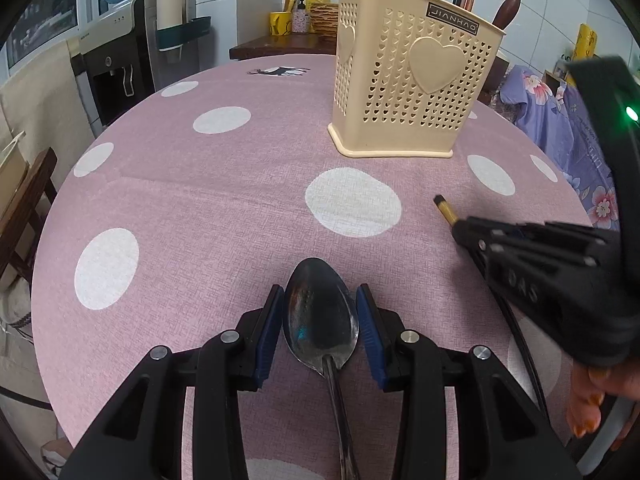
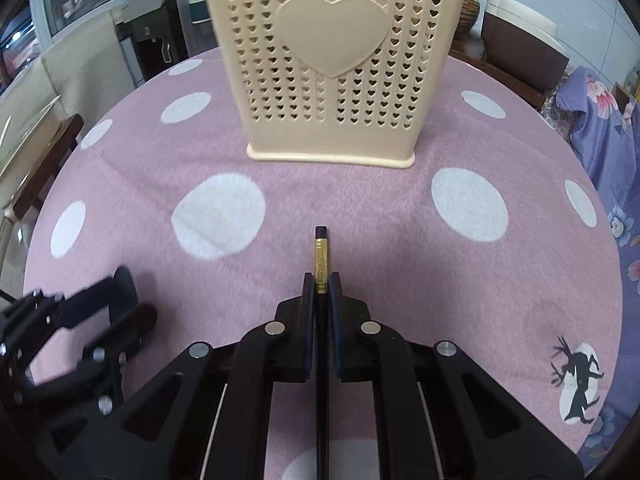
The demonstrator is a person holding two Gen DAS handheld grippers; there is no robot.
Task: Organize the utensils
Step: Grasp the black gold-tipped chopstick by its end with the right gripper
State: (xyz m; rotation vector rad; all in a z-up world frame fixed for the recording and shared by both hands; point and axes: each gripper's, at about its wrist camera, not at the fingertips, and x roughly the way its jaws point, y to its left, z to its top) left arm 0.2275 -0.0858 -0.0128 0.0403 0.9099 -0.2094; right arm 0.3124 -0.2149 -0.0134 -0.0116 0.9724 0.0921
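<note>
On the desk [image 1: 180, 200], the left gripper [image 1: 320, 312] brackets the spoon [image 1: 320, 320] bowl, fingers released, ready to clamp. Right gripper [image 2: 320, 284] fingers clench 1 chopstick [image 2: 321, 252], tip aimed at the utensil holder [image 2: 332, 60] for insertion.

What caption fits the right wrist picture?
Right gripper clamps a black-and-gold chopstick, pointing toward the cream heart holder.
</note>
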